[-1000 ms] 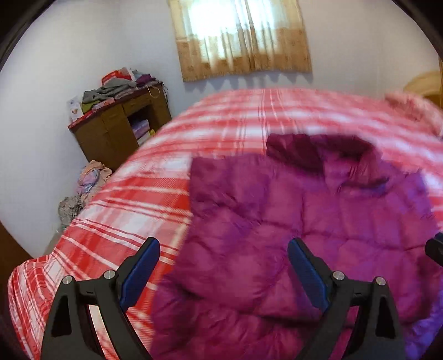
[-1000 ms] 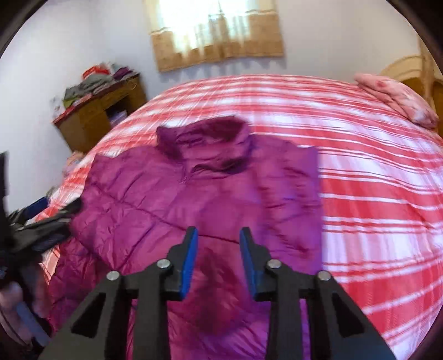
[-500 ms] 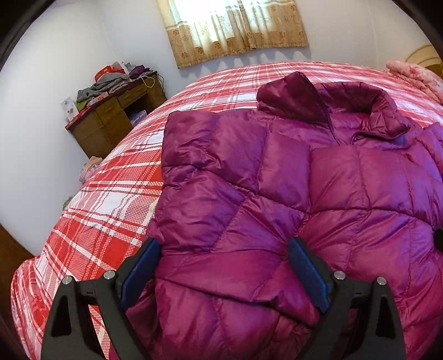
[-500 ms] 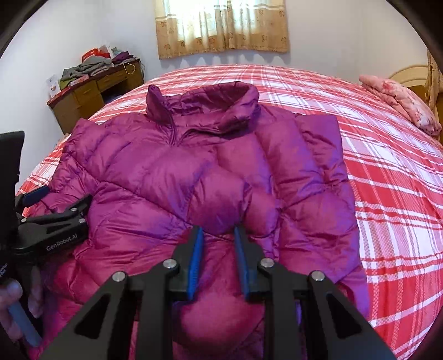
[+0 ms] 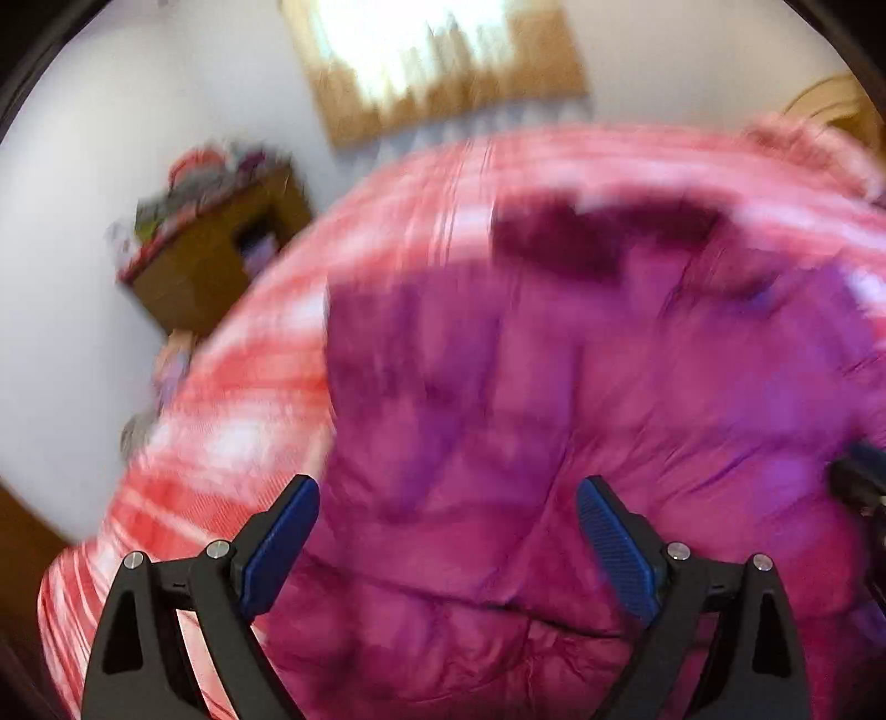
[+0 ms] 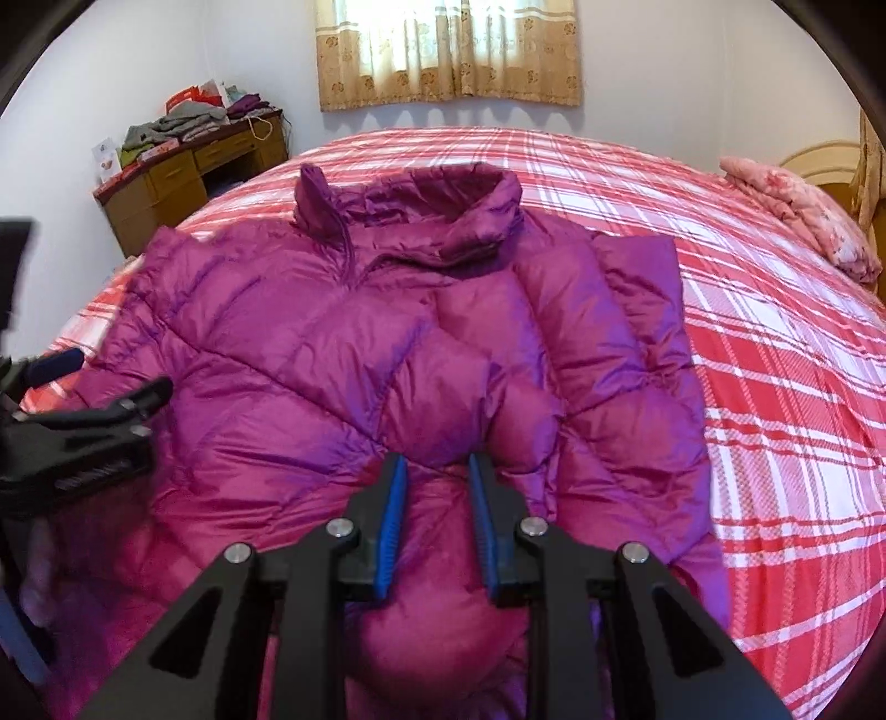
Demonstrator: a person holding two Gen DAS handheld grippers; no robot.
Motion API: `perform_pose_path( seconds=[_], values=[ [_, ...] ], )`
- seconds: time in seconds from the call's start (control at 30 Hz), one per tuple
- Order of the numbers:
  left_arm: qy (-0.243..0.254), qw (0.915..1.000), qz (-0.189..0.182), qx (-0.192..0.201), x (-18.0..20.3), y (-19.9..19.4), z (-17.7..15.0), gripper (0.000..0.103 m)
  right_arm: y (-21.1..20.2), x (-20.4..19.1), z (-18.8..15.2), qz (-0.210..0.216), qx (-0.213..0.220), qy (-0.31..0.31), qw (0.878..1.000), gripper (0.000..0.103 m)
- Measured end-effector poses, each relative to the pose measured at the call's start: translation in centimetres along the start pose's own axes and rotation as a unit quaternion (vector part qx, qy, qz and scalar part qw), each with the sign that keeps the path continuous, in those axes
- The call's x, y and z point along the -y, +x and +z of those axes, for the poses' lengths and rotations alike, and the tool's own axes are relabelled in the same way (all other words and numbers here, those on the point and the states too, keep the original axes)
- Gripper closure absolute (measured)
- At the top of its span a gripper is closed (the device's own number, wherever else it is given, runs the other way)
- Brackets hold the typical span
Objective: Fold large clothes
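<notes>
- White walls [image 6: 692, 66]
- Curtained window [image 6: 448, 50], daylight glowing through
- Bed with red plaid cover [image 6: 775, 387]
- Wooden desk [image 6: 183, 183] piled with clutter in the corner

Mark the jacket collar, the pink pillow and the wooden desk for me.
jacket collar [image 6: 476, 194], right wrist view, on the raised right half of the collar.
pink pillow [image 6: 803, 216], right wrist view, on the middle of its flowered top.
wooden desk [image 6: 166, 188], right wrist view, on a drawer front.
</notes>
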State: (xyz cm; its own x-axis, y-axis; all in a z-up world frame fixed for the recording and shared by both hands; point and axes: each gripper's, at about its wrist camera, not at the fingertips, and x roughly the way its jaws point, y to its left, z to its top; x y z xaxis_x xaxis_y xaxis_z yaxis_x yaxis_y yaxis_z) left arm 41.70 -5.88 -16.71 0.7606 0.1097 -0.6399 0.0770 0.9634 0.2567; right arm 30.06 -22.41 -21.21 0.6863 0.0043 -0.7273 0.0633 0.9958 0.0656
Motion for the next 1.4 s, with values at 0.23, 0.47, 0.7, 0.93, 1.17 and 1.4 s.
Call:
perform_pose_path(
  seconds=[0.23, 0.47, 0.7, 0.93, 1.17, 1.4],
  values=[
    [-0.043, 0.9964, 0.073, 0.008, -4.8, 4.7, 5.3, 0.006, -3.2, 3.7, 5.8, -0.049, 0.085, 0.061, 0.993, 0.071],
    [-0.047, 0.9903, 0.105, -0.078, -3.7, 13.0, 3.0, 0.006, 4.9, 6.3, 6.0, -0.08, 0.009, 0.071, 0.994, 0.057],
    [-0.052, 0.9903, 0.102, -0.078, -3.2, 13.9, 2.4, 0.006, 5.4, 7.0, 4.9, -0.067, 0.004, 0.079, 0.995, 0.057],
    [-0.064, 0.9905, 0.094, -0.077, -3.4, 14.0, 2.1, 0.005, 6.2, 6.3, 4.7, -0.078, 0.001, 0.07, 0.994, 0.056],
    [-0.067, 0.9905, 0.091, -0.079, -3.4, 14.3, 2.1, 0.005, 6.3, 6.3, 4.5, -0.083, 0.001, 0.066, 0.994, 0.056],
    [-0.068, 0.9904, 0.09, -0.079, -3.4, 14.3, 2.1, 0.005, 6.2, 6.3, 4.3, -0.086, 0.001, 0.063, 0.994, 0.056]
  ],
)
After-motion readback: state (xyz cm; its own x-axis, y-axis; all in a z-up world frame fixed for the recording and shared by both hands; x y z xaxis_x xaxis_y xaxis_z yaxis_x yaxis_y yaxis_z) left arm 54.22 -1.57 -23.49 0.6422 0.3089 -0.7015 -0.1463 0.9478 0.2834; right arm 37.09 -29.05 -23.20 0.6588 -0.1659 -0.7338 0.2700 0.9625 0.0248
